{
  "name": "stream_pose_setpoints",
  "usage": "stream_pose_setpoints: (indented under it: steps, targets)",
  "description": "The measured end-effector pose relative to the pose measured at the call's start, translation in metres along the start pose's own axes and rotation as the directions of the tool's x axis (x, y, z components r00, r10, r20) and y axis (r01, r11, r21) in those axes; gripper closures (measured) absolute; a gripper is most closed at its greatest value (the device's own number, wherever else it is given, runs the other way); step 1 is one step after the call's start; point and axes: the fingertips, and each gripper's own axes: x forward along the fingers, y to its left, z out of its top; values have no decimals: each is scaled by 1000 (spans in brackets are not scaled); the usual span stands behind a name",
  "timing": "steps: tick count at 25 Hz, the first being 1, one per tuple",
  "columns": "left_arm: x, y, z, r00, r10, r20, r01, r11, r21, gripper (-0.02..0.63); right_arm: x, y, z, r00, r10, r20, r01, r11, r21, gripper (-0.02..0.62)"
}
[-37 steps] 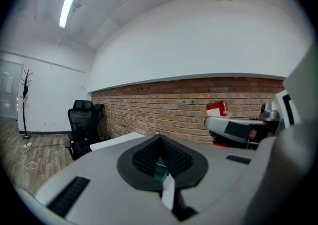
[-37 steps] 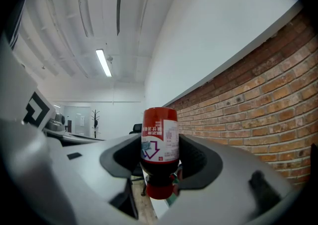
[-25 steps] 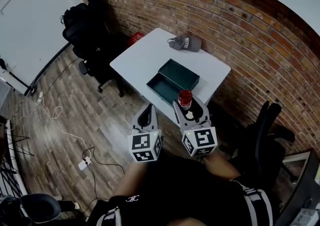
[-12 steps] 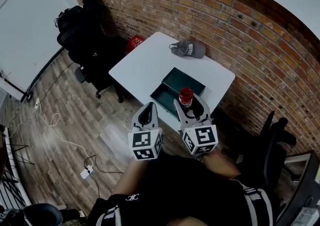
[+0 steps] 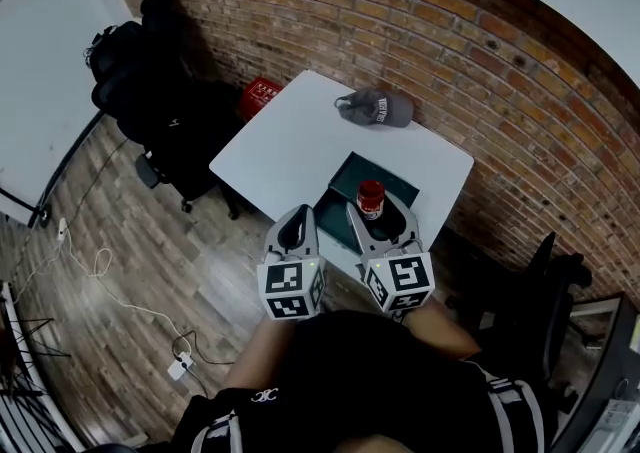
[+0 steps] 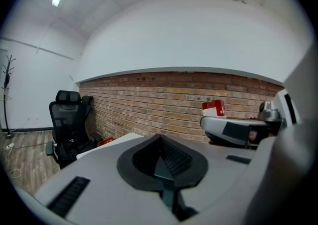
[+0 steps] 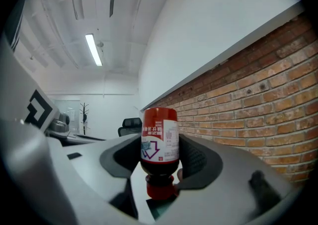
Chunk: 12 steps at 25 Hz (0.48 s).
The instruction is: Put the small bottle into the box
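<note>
Leftmost in the head view, black office chairs (image 5: 150, 71) stand on the wood floor (image 5: 120, 271) at about nine o'clock from the white table (image 5: 290, 141), and a red crate (image 5: 262, 96) sits just off the table's corner at ten o'clock. The left gripper (image 5: 294, 223) is held off the table's near edge at about six o'clock. In the left gripper view its jaws are pressed together with nothing between them (image 6: 161, 162). That same view shows the right gripper (image 6: 233, 129) at three o'clock, with the small bottle (image 6: 213, 107) sticking up from it. On the table a grey cap (image 5: 377, 107) lies toward the brick wall (image 5: 480, 51) at twelve o'clock, well apart from the dark green box (image 5: 352, 169), which lies open near the table's front edge. The right gripper (image 5: 383, 213) is held at the box's six o'clock side, clamped on the small bottle (image 5: 371, 198). From the head view the bottle overlaps the box's near rim, and how high it is above the box cannot be told. In the right gripper view the jaws (image 7: 161, 159) squeeze the bottle (image 7: 159, 139) at its lower body. Its red cap points back toward the camera and its label faces out. Another dark chair (image 5: 540, 281) stands at four o'clock from the table.
</note>
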Motion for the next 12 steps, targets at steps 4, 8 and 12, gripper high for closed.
stream_pose_setpoints:
  steps: [4,8,12]
  targets:
    - [27,20,9,999,-36,-8,36,999,9,597,30,-6,0,999,-42,-4,42,999,3,365]
    - [49,38,10,997,-70,-30,70,997,8,597,59,-10,-3,997,-77,-17,77,997,8,365]
    - [69,52,9,994,-96,-59,97,995,19,597,80,-12,-7,995,-100,-30,101,995,22,365]
